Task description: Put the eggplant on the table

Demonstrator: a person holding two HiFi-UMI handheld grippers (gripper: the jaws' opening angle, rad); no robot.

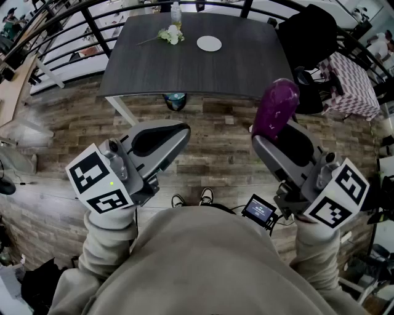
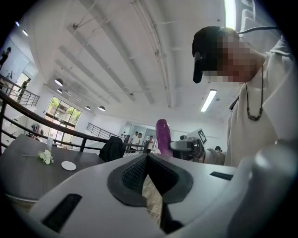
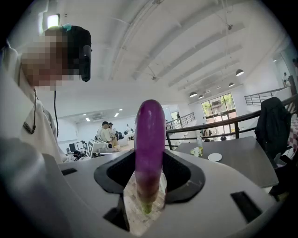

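A purple eggplant (image 1: 275, 107) stands upright, stem end down, with my right gripper (image 1: 266, 136) shut on its lower part. In the right gripper view the eggplant (image 3: 149, 139) rises between the two jaws of that gripper (image 3: 149, 167) and blocks the middle of the view. The dark grey table (image 1: 184, 71) lies ahead of both hands, apart from them. My left gripper (image 1: 178, 130) is held over the wooden floor at the left, shut and with nothing in it; its tips (image 2: 148, 157) meet. From the left gripper view the eggplant (image 2: 163, 135) shows off to the right.
On the table's far side lie a white plate (image 1: 209, 43), a small bunch of white flowers (image 1: 171, 35) and a bottle (image 1: 176, 11). A chair with a black jacket (image 1: 308, 37) stands at the table's right corner, and a checked tablecloth (image 1: 354, 86) beyond it. Black railings curve behind.
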